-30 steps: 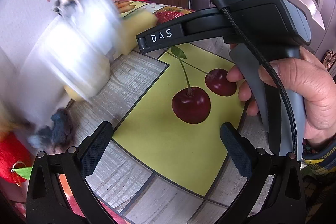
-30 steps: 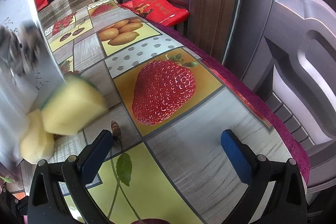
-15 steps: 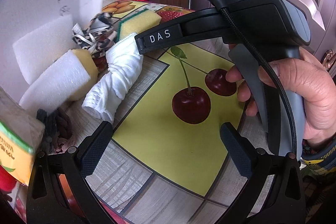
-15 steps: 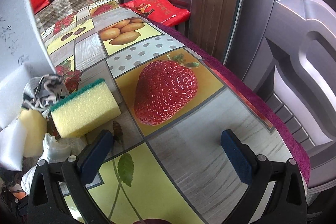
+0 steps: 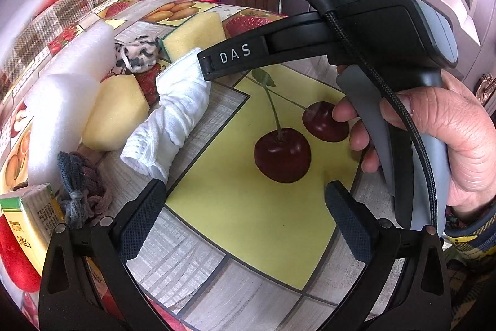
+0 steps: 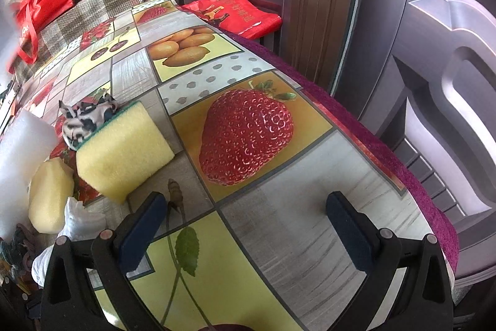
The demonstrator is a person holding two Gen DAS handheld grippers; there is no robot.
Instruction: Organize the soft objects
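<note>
Sponge (image 6: 124,151) near the table's (image 6: 310,222) left edge looks light and squashy; grip its long sides. Both grippers (image 5: 245,207) (image 6: 245,213) gape wide, empty.

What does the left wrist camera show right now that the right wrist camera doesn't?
Only the left wrist view shows the hand holding the right gripper, the printed cherries and the green-and-yellow carton.
Only the right wrist view shows the whole printed strawberry and the maroon table edge.
Both show the green-backed sponge, the black-and-white cloth, the white rolled cloth and the white foam.
</note>
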